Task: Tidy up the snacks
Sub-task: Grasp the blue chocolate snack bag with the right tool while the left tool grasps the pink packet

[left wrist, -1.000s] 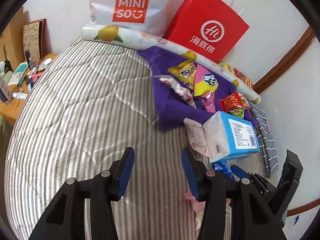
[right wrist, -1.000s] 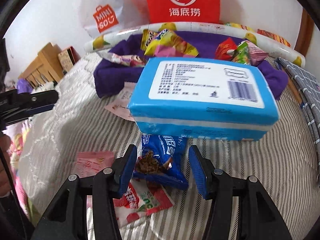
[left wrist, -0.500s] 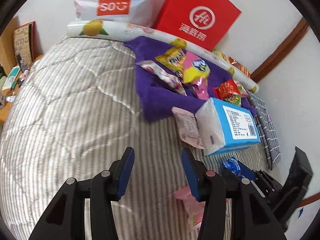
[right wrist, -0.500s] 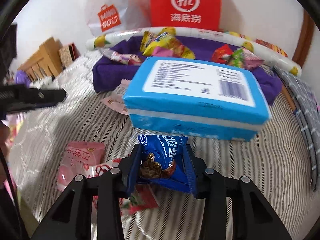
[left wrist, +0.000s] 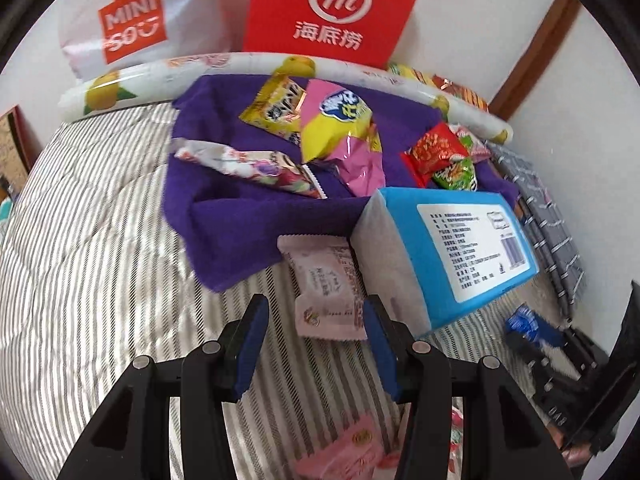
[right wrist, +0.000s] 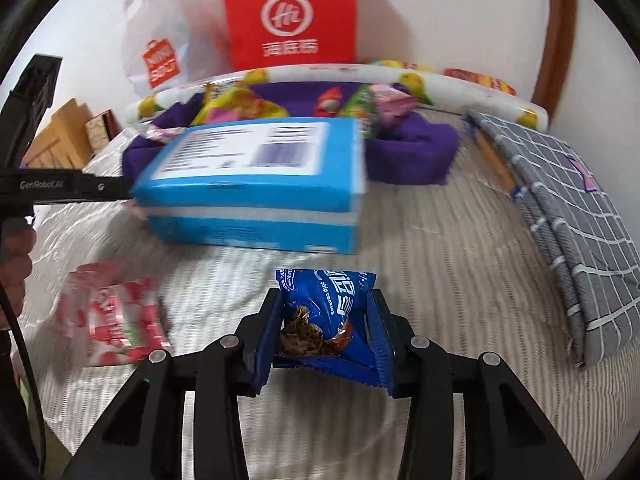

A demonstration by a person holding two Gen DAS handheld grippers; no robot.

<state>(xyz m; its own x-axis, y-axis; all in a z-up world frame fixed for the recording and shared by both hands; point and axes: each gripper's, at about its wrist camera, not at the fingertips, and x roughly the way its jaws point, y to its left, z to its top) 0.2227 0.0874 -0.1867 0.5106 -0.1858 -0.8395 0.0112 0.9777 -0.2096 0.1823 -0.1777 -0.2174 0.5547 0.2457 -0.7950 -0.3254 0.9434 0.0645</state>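
Note:
My right gripper (right wrist: 326, 320) is shut on a blue chocolate-chip cookie packet (right wrist: 328, 316) and holds it above the striped bed cover. My left gripper (left wrist: 314, 344) is open, its fingertips either side of a pale pink snack packet (left wrist: 326, 292) lying beside a blue tissue pack (left wrist: 452, 252). Behind lies a purple towel (left wrist: 240, 208) with several snacks on it: a yellow packet (left wrist: 276, 108), a pink-yellow bag (left wrist: 344, 128), a long white-pink packet (left wrist: 248, 164) and red and green packets (left wrist: 444, 156). The towel (right wrist: 412, 152) and tissue pack (right wrist: 256, 184) also show in the right wrist view.
A red paper bag (left wrist: 332, 12) and a white MINISO bag (left wrist: 132, 28) lean on the wall behind a fruit-print roll (left wrist: 160, 80). A grey checked cloth (right wrist: 560, 216) lies at the right. Red-white packets (right wrist: 112, 316) lie on the bed cover at the left.
My right gripper closed on the blue cookie packet and lifted it off the bed. My left gripper moved forward and right, up to the pale pink packet, staying open.

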